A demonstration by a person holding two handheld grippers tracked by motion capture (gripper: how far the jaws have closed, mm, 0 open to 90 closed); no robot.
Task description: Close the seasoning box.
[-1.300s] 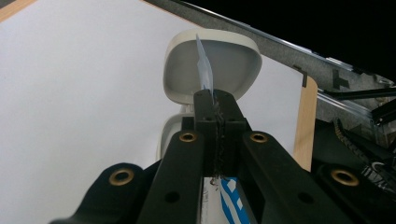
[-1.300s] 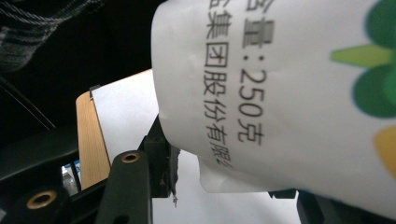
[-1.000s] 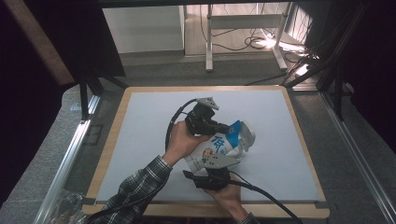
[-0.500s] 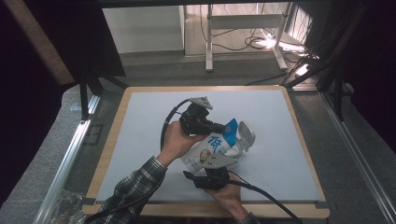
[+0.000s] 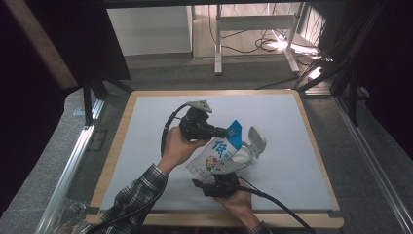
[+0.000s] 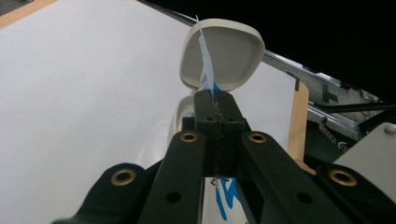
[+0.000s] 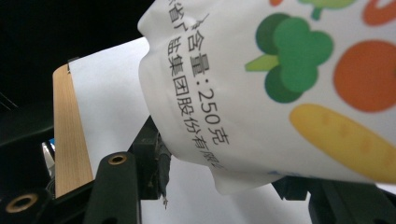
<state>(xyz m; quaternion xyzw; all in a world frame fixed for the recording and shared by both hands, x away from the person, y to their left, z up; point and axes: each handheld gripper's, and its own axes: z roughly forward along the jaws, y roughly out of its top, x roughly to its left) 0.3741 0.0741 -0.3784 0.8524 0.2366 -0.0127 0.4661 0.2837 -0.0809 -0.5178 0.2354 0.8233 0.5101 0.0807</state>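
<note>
Up in the high view, the white pouch [image 5: 217, 155] sits between both grippers, held off the desk [image 5: 292, 161]. Compared with a second ago it's tipped further toward the open-lidded container [image 5: 248, 148] just past it, so my guess is a pour is starting. The left gripper [image 5: 225, 131] pinches the blue top corner; the right gripper [image 5: 219, 168] comes in from underneath.

Left gripper view: the jaws are closed flat on the pouch's thin top edge [image 6: 205, 70], with the container's cream lid [image 6: 224, 51] straight ahead.

Right gripper view: the pouch's bulging bottom [image 7: 261, 93] lies right over the jaws; I can't tell if they're clamped.

White mat, wooden border, dark room, cables and a frame on the floor behind.
</note>
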